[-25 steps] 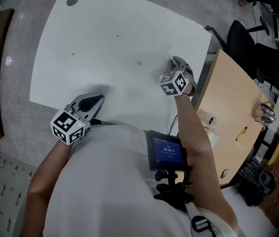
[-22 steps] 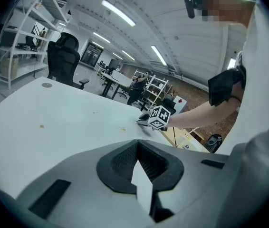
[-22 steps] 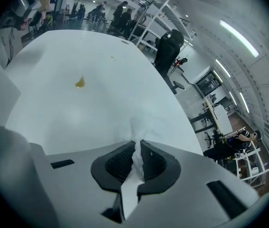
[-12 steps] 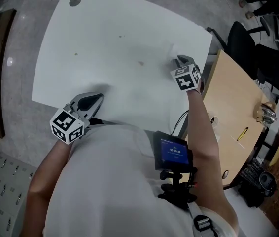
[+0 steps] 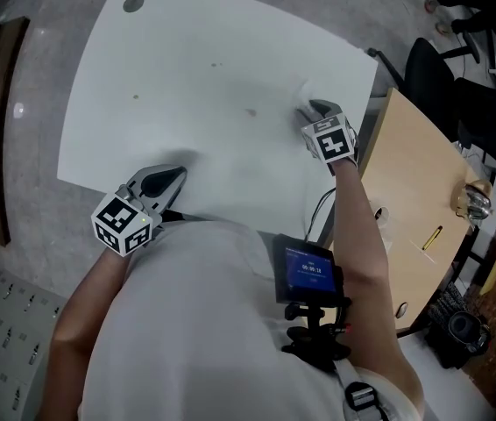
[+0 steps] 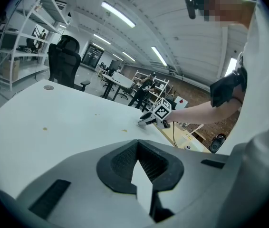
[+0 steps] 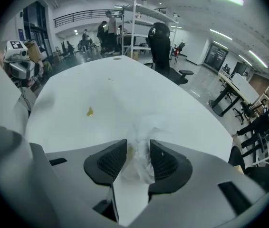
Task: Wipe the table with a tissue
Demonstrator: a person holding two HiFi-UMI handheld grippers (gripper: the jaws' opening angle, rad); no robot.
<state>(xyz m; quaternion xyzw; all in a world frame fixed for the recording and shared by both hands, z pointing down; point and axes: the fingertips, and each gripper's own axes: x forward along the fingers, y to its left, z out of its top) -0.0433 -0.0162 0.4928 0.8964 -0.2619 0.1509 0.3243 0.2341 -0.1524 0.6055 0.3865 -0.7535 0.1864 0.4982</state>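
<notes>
Head view: white desk (image 5: 187, 77), person standing at its near edge. Left tongs (image 5: 171, 175) rest low at the near-left edge, nothing in them. Right tongs (image 5: 311, 109) are tipped steeply down at the far-right edge, with the crumpled white tissue (image 5: 304, 97) at their tips on the desk. A small brownish speck (image 5: 251, 111) lies just left of it. A wooden side desk (image 5: 406, 174) stands to the right.

Left gripper view: tongs pressed together at the tips and empty, with bare desk under them. Right tongs and their marker cube (image 6: 161, 112) are far across the desk.

Right gripper view: tongs spread, having just been opening. The tissue sits loosely between the pads (image 7: 164, 161) and bunches out past the tips onto the desk. A yellow crumb (image 7: 90, 111) lies further out, well apart. A black office chair (image 7: 162, 42) stands beyond the desk.
</notes>
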